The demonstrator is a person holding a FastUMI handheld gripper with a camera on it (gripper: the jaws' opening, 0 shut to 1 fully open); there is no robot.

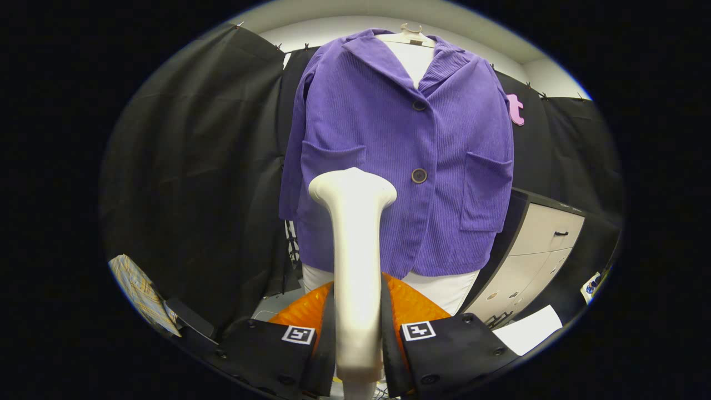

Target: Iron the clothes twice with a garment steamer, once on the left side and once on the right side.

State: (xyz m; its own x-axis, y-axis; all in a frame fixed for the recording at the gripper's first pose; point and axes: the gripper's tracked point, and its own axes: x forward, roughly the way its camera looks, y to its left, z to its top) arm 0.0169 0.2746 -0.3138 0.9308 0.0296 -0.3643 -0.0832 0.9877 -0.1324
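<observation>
Jaws clamped on the garment steamer (355, 261), both fingers pressing its handle | head upright, aimed at the purple jacket (400, 155) (hung on a form, so both fronts are reachable) | steamer before jacket's lower left pocket.

Gripper (357, 333): both fingers pressed on the white garment steamer (354, 250), whose head rises ahead of them, just before the purple jacket (400, 166). Obstacles: the jacket on its white form, directly ahead; a pale drawer cabinet (533, 250) close beside the jacket's right hem; black cloth wall (194, 166) hanging near its left sleeve. Free room: a narrow dark gap between left sleeve and cloth; open space below the hem, around the form's base.
</observation>
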